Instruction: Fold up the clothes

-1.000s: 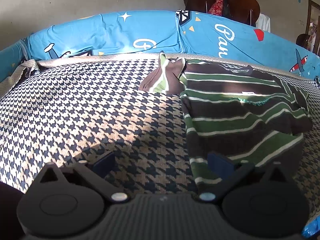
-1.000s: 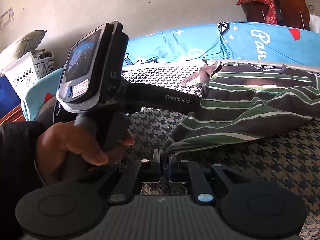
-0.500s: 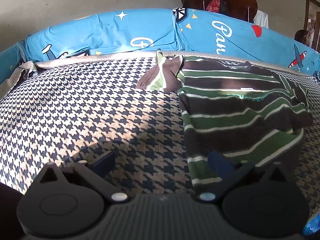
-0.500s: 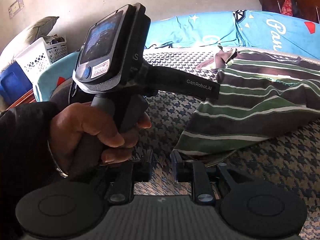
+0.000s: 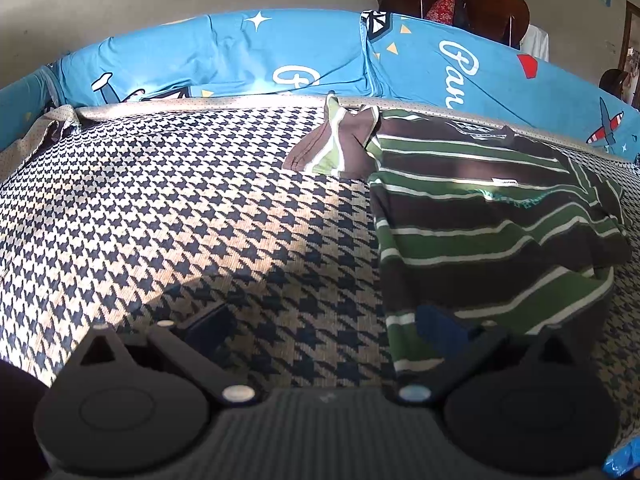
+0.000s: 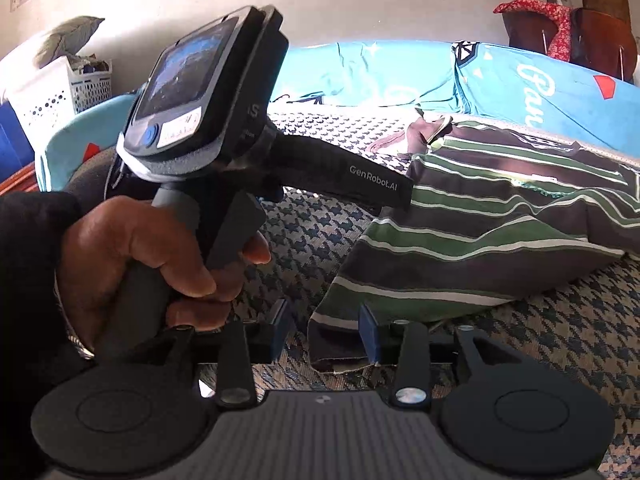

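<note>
Striped shirt (image 5: 480,240) lies partly folded on the right half of the houndstooth-covered bed (image 5: 180,208), one sleeve (image 5: 336,148) splayed toward the blue bedsheet (image 5: 240,52) bunched along the far edge. My right gripper (image 6: 326,330) sits low at the shirt's near hem corner (image 6: 340,344), its fingers (image 6: 368,334) spread wide, the dark hem lying between them but not pinched; whether either pad is touching the cloth I cannot tell. My left gripper (image 5: 332,328) hovers over the shirt's left edge, fingers (image 5: 440,328) wide apart as well, the right one over the green stripes and the left one over bare houndstooth, holding nothing. In the right wrist view, my left hand (image 6: 152,264) wraps the handle of that left gripper, just beside the hem.

By my reading, the step in hand is taking up the hem for the next fold. To do it well, I would close the right fingers on both layers of the corner, not the top one alone, set the left fingers on the matching edge, and lift both evenly so the stripes stay square.
</note>
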A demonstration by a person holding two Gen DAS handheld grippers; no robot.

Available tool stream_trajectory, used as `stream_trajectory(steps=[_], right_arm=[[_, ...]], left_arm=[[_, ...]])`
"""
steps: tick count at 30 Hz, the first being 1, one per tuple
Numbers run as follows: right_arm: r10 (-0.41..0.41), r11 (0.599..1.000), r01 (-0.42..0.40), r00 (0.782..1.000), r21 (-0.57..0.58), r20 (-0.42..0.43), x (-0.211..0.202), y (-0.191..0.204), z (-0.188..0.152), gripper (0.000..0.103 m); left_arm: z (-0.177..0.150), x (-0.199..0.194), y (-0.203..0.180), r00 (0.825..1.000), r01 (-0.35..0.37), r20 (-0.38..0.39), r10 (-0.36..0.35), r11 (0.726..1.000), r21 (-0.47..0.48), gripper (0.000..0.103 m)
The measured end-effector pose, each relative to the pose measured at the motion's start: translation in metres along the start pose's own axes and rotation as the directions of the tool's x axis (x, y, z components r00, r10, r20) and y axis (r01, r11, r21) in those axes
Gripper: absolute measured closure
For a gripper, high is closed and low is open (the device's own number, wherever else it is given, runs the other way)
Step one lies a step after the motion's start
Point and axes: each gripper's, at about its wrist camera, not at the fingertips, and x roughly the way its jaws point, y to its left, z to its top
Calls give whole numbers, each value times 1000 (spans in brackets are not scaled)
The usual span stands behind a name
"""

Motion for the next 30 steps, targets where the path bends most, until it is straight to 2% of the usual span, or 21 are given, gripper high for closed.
stream_trajectory(steps=[6, 10, 12, 14, 18, 21, 22, 24, 30], right_arm=[[-72, 990, 66, 996, -122, -44, 14, 11, -9, 63], [-145, 968, 133, 988, -214, -43, 23, 19, -15, 65], [-184, 951, 170, 983, -259, -29, 26, 24, -17, 73], [-216, 938, 203, 976, -282, -17, 27, 25, -18, 87], [-160, 971, 154, 987, -181, -21, 23, 17, -9, 93], [-2, 997, 2, 1000, -71, -4, 14, 11, 1, 96], [26, 998, -26, 1000, -51, 4, 12, 10, 3, 96], [27, 999, -27, 1000, -44, 1, 15, 10, 4, 96], [77, 997, -77, 997, 1, -30, 18, 6, 4, 96]], left_arm=[[0, 1, 1, 1000, 0, -6, 0, 1000, -15, 0], [0, 1, 1, 1000, 0, -9, -1, 1000, -17, 0], [0, 1, 1, 1000, 0, -9, 0, 1000, -18, 0], [0, 1, 1, 1000, -1, -6, 1, 1000, -21, 0], [2, -4, 2, 1000, -18, 23, 19, 1000, -25, 0], [3, -10, 4, 997, -44, 58, 45, 999, -27, 0], [4, -11, 5, 996, -57, 70, 59, 998, -29, 0], [6, -14, 8, 993, -78, 87, 81, 996, -37, 0], [6, -12, 9, 994, -77, 75, 80, 996, -33, 0]])
